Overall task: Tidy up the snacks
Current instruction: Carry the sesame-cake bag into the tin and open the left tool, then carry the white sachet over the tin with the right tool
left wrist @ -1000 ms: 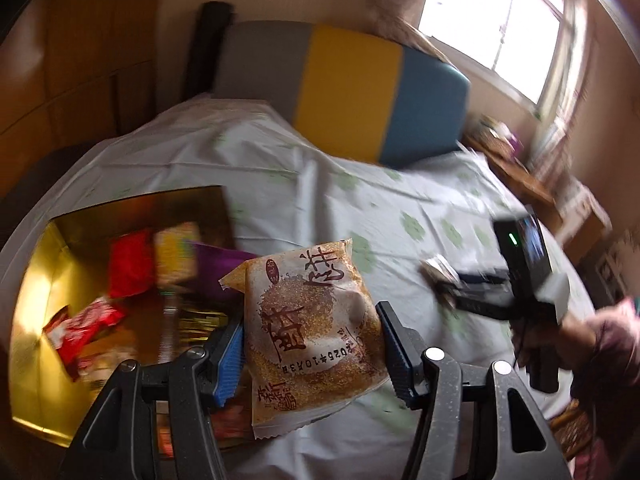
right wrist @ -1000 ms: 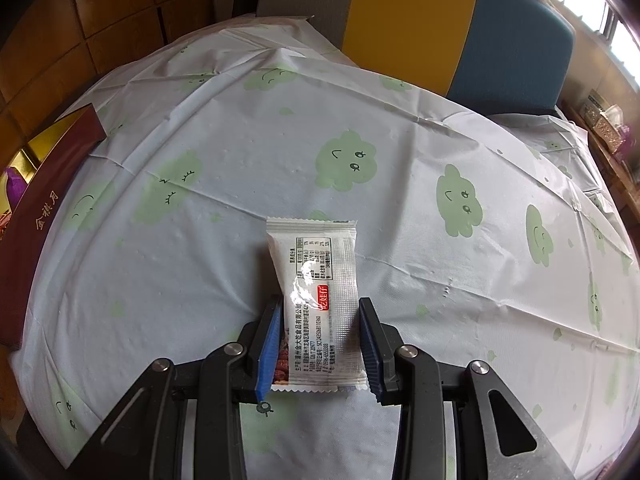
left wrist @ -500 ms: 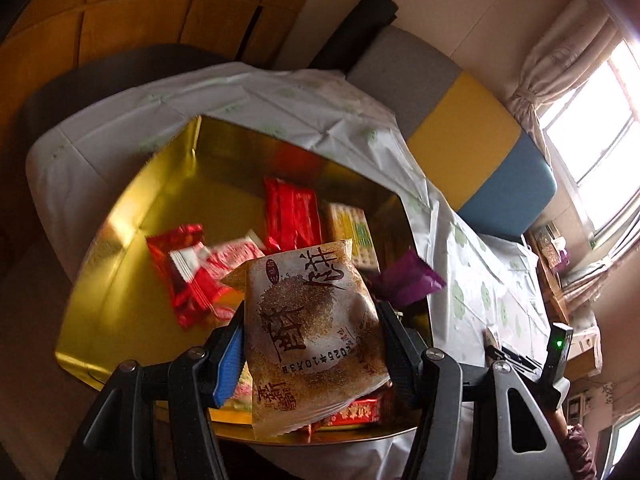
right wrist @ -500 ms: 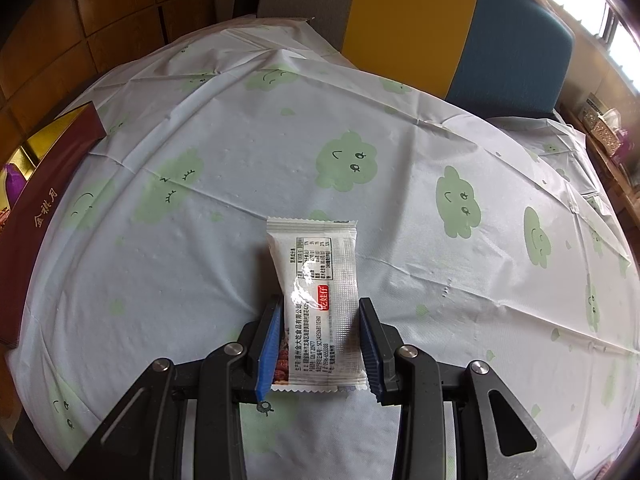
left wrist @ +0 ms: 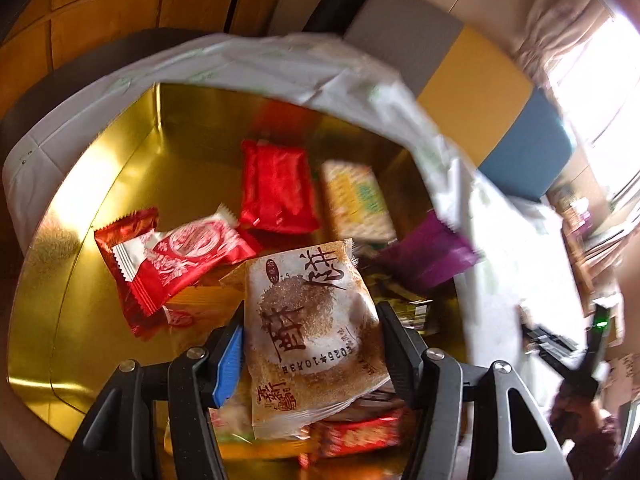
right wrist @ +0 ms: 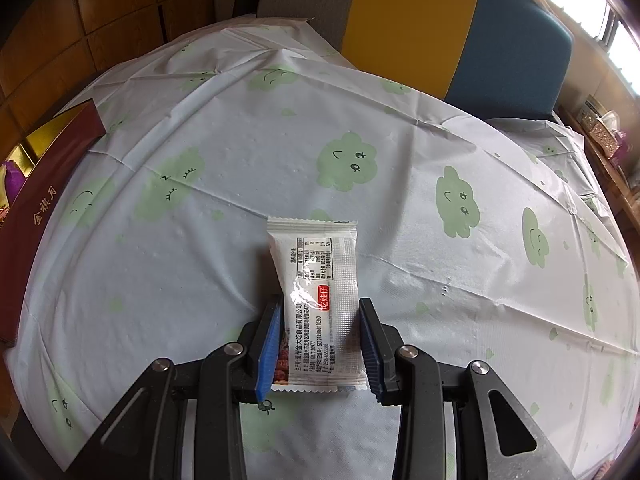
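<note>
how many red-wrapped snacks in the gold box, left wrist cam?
3 clear: plain red pack at back, red-and-white pack at left, red packet under the held pastry. More may be hidden.

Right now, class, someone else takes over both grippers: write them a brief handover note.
Left hand-held gripper: shut on the brown pastry packet, above the gold box.
Right hand-held gripper: shut on the white snack packet, low over the tablecloth.
Done: several snacks lie in the box.
Left: release the pastry packet into the box, then bring the white one over.
</note>
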`<state>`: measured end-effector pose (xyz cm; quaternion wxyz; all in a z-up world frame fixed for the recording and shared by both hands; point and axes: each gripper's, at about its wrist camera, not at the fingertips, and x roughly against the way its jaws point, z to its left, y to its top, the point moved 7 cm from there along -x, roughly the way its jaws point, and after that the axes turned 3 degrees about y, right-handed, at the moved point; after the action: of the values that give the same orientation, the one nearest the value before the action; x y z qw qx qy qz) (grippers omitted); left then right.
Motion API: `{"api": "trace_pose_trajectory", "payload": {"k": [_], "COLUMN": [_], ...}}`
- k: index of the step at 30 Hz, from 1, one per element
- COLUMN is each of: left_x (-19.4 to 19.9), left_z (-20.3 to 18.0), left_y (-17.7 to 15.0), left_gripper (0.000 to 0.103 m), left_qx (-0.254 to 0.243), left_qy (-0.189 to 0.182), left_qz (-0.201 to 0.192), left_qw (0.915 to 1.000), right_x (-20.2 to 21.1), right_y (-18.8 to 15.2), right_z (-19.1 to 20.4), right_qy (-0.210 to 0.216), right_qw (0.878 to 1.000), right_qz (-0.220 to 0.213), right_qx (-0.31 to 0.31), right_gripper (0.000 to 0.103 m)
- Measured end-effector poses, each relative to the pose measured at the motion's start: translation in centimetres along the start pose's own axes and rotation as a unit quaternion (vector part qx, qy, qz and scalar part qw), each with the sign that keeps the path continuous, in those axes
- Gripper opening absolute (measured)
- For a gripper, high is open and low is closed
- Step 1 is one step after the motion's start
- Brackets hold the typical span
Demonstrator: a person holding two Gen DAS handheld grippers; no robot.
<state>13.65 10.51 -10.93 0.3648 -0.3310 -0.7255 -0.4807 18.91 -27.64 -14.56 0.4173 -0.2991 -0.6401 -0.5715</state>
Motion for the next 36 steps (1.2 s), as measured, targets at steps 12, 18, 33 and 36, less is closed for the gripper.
{"api": "trace_pose_trajectory", "payload": {"k": [12,18,33,36], "left_x": [1.2,3.2,1.4,1.2], "left_z": [0.1,-0.1,0.8,0.7], "left_y": [-0.2,0.0,-2.6,-2.6], "left_gripper": [0.061,0.061,0.03,0.03], "left_qx": [-0.019,-0.035,-0.07,-0.07], "left_qy": [0.015,0.01,0.073,0.076], "left_qz": [-0.006,-0.029,-0.019,-0.026], "left_qw": [0.9997,0.9989,0.9947,0.9943], "right_x": [0.0,0.0,0.0,0.0], "right_y": [0.0,0.0,0.0,-0.1], "right_z": [0.0,-0.1,-0.3,-0.2], "right_qy": [-0.003,-0.003,-0.007,-0.007], "right_qw": [1.0,1.0,1.0,1.0], "right_qz": [0.0,-0.001,-0.002,-0.002], "right_qx": [0.002,0.003,0.01,0.01], "right_gripper": [0.038,0.038,0.037,0.037]}}
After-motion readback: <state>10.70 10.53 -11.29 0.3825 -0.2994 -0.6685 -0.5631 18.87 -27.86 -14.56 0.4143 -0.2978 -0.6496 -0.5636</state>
